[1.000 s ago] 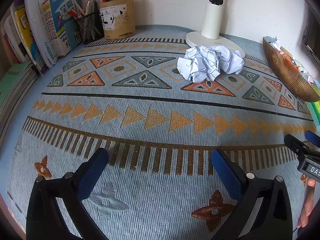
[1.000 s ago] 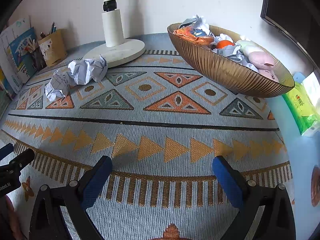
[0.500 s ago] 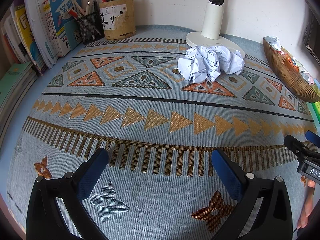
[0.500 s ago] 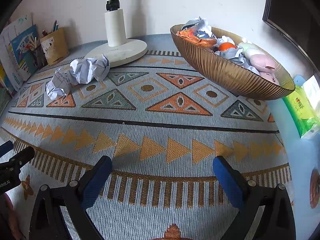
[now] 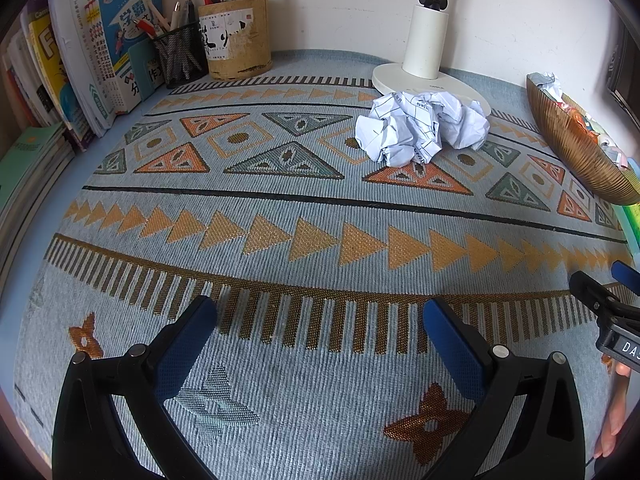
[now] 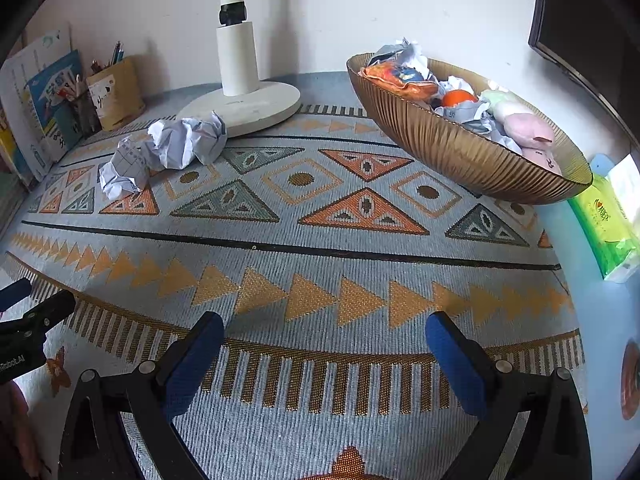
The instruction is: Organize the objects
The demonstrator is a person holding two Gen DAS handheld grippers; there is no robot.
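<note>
Crumpled white paper balls (image 5: 420,128) lie on the patterned mat in front of the lamp base; they also show in the right wrist view (image 6: 168,152). A brown ribbed bowl (image 6: 460,152) at the right holds paper, wrappers and small toys; its edge shows in the left wrist view (image 5: 572,148). My left gripper (image 5: 320,344) is open and empty, low over the near mat. My right gripper (image 6: 324,356) is open and empty, low over the near mat, well short of the bowl. Each gripper's tip shows at the edge of the other's view.
A white lamp base and pole (image 5: 428,52) stand at the back. Pen holders (image 5: 236,40) and upright books (image 5: 92,52) fill the back left. A green tissue pack (image 6: 604,224) lies at the right, with a dark screen (image 6: 592,32) above it.
The right gripper's view has drifted a little forward and leftward, so the bowl and paper appear slightly closer. The left gripper has not moved.
</note>
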